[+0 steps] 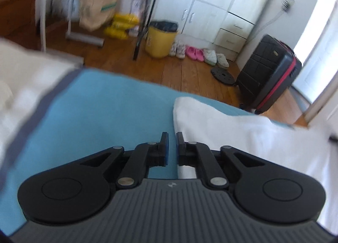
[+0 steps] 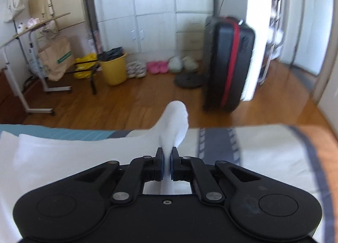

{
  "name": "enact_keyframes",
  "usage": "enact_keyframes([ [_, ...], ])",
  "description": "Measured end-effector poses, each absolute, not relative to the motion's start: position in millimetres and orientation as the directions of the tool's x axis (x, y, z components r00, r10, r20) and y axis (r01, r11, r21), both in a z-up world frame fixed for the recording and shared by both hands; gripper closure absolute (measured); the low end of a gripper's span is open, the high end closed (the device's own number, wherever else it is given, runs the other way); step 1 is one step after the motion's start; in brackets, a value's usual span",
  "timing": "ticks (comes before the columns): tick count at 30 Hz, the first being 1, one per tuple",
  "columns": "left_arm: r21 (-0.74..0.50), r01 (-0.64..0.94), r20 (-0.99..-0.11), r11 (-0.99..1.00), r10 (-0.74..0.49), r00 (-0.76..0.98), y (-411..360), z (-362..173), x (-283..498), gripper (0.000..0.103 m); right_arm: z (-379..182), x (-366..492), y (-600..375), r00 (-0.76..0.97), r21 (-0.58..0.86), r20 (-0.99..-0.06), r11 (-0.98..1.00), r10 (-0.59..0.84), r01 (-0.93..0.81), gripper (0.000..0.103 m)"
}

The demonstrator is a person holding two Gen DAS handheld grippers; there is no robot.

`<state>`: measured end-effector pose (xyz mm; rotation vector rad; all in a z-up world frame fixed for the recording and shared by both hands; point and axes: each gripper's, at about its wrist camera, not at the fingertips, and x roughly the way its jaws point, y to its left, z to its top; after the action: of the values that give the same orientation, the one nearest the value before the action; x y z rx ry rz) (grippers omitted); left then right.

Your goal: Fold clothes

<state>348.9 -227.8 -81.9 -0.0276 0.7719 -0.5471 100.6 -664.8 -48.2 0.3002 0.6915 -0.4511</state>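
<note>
A white garment (image 1: 243, 137) lies on the blue bed cover (image 1: 105, 116), spreading right and toward me. In the left wrist view my left gripper (image 1: 172, 148) hovers at the garment's left edge. Its jaws stand a narrow gap apart, and only blue cover shows between them. In the right wrist view my right gripper (image 2: 167, 165) is shut on a fold of the white garment (image 2: 63, 158). A bunched tip of that cloth sticks up past the fingertips. The rest of the garment trails left over the bed.
A striped cream and grey blanket (image 2: 264, 154) covers the bed on the right, and another cream blanket (image 1: 25, 87) lies at the left. Beyond the bed edge is a wooden floor (image 2: 131, 103) with a black suitcase (image 2: 228, 63), a yellow bin (image 2: 114, 70), shoes, and a rolling table (image 2: 31, 53).
</note>
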Motion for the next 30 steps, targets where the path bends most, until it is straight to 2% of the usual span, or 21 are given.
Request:
enact_keyframes([
  [1,-0.185,0.466,-0.674,0.865,-0.457,0.581,-233,-79,342,0.088,-45,90,-661,0.691,0.158,-0.670,0.856,-0.273,0.492,0.090],
  [2,-0.154,0.471,-0.695,0.869,-0.434,0.574,-237,-75,336,0.081,-42,79,-658,0.701,0.199,-0.669,0.848,-0.249,0.491,0.080],
  [4,-0.121,0.450,-0.770,0.885,-0.370,0.520,-241,-64,325,0.077,-36,57,-651,0.721,0.280,-0.663,0.828,-0.200,0.486,0.043],
  [5,-0.122,0.454,-0.789,0.882,-0.364,0.495,-238,-57,316,0.077,-33,46,-647,0.731,0.319,-0.659,0.815,-0.175,0.483,0.039],
  [6,-0.140,0.476,-0.781,0.868,-0.392,0.486,-234,-51,300,0.072,-29,35,-644,0.741,0.358,-0.654,0.801,-0.151,0.479,0.037],
  [7,-0.151,0.499,-0.766,0.853,-0.420,0.487,-232,-46,281,0.065,-26,24,-640,0.751,0.397,-0.647,0.786,-0.127,0.475,0.036],
  [8,-0.159,0.521,-0.750,0.838,-0.446,0.488,-230,-41,263,0.049,-23,13,-637,0.761,0.434,-0.640,0.769,-0.104,0.470,0.036],
  [9,-0.154,0.537,-0.746,0.829,-0.454,0.487,-230,-39,245,0.041,-20,3,-633,0.771,0.471,-0.631,0.750,-0.080,0.464,0.036],
  [12,-0.122,0.570,-0.764,0.812,-0.444,0.469,-237,-39,193,0.042,-11,-38,-616,0.796,0.546,-0.605,0.714,-0.026,0.438,0.036],
  [16,-0.195,0.622,-0.742,0.758,-0.529,0.412,-244,-32,131,0.042,0,-122,-570,0.798,0.499,-0.601,0.766,-0.030,0.405,0.036],
  [20,-0.259,0.640,-0.755,0.723,-0.565,0.333,-267,-35,78,0.042,2,-203,-547,0.779,0.426,-0.616,0.783,-0.116,0.453,0.036],
  [22,-0.288,0.651,-0.753,0.702,-0.586,0.298,-279,-38,47,0.042,-5,-237,-542,0.758,0.390,-0.630,0.776,-0.169,0.496,0.035],
  [28,-0.392,0.663,-0.704,0.638,-0.672,0.229,-302,-55,-45,0.042,-46,-317,-535,0.708,0.417,-0.648,0.648,-0.281,0.638,0.033],
  [30,-0.429,0.648,-0.686,0.629,-0.693,0.219,-302,-63,-69,0.042,-56,-329,-525,0.746,0.470,-0.633,0.663,-0.208,0.583,0.033],
])
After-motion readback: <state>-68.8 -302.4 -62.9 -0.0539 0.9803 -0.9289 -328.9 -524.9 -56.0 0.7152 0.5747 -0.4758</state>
